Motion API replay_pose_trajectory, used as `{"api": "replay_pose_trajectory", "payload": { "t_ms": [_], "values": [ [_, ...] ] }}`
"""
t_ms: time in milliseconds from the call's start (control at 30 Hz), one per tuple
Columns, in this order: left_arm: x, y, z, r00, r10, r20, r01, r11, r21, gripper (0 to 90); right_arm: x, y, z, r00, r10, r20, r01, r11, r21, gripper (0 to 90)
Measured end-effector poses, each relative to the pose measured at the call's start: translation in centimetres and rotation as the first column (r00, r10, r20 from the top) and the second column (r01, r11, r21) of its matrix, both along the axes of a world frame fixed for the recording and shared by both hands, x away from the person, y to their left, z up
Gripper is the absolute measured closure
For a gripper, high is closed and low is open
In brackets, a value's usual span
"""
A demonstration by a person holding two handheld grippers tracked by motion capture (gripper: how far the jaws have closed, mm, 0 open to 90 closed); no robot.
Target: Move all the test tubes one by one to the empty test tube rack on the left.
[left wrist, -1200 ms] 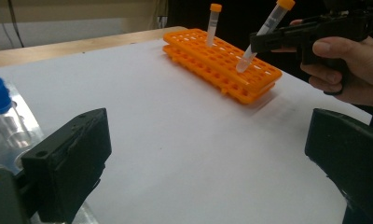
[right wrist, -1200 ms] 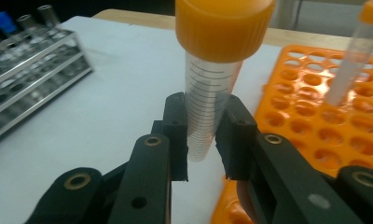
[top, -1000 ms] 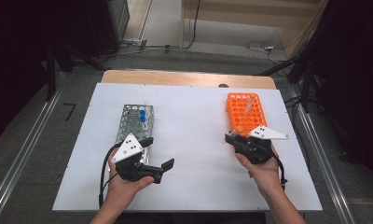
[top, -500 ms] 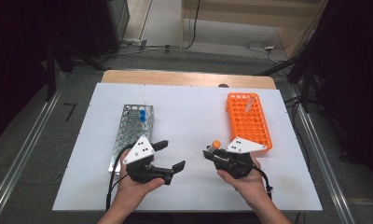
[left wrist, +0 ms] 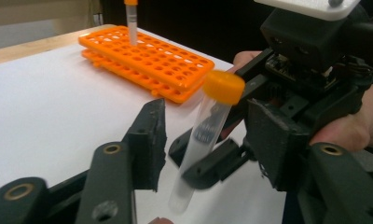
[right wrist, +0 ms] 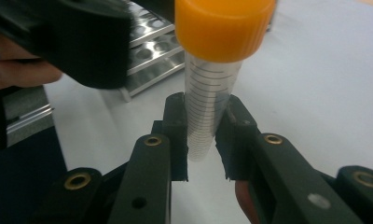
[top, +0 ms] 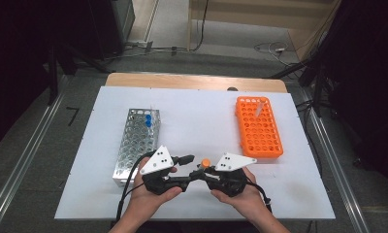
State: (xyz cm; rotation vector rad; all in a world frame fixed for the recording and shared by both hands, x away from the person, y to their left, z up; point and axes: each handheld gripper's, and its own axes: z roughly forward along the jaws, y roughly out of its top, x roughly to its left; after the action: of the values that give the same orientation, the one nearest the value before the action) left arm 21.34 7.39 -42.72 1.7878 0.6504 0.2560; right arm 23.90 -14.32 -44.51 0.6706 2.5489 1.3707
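Observation:
A clear tube with an orange cap [right wrist: 211,93] stands upright in my right gripper [right wrist: 205,140], whose jaws are shut on its lower part. In the high view the two grippers meet tip to tip near the table's front edge, the orange cap [top: 205,162] showing between them. My left gripper [left wrist: 210,133] has just been closing; the tube [left wrist: 201,140] stands between its jaws with a gap on each side, so the pads are off it. From above, the left gripper [top: 184,171] faces the right gripper [top: 202,174].
An orange rack [top: 260,131] lies at the right rear with one capped tube [top: 260,108] leaning in it. At the left lies a metal rack [top: 134,143] holding a blue-capped tube [top: 147,120]. White table cover [top: 202,116] lies between them.
Both hands have moved inward from the racks to the front centre. The right gripper carried the orange-capped tube there, and the left jaws have narrowed around it.

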Motion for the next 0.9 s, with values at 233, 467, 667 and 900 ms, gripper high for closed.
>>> {"api": "replay_pose_trajectory", "payload": {
  "t_ms": [233, 467, 667, 900],
  "values": [
    [-0.2, -0.7, -0.3, 0.9998, -0.022, 0.000, 0.022, 0.9996, 0.018, 66.6, -0.7, 0.9, 0.1, 0.9989, 0.047, 0.006, -0.047, 0.999, -0.011, 72.3],
    [-0.1, -0.4, -0.3, 0.9998, 0.010, 0.015, -0.011, 0.9996, 0.026, 70.7, -0.5, 0.8, -0.1, 0.9992, 0.040, -0.005, -0.040, 0.999, -0.001, 72.0],
    [0.2, 1.0, 0.2, 0.9980, 0.062, 0.016, -0.062, 0.9980, -0.011, 70.8, -0.2, 0.6, -0.4, 0.9974, 0.067, -0.028, -0.066, 0.997, 0.030, 56.8],
    [0.9, 3.0, 0.8, 0.9903, 0.139, 0.011, -0.138, 0.9902, -0.021, 70.9, 0.5, -0.8, -0.2, 0.9987, 0.045, -0.024, -0.043, 0.997, 0.064, 34.4]
  ]
}}
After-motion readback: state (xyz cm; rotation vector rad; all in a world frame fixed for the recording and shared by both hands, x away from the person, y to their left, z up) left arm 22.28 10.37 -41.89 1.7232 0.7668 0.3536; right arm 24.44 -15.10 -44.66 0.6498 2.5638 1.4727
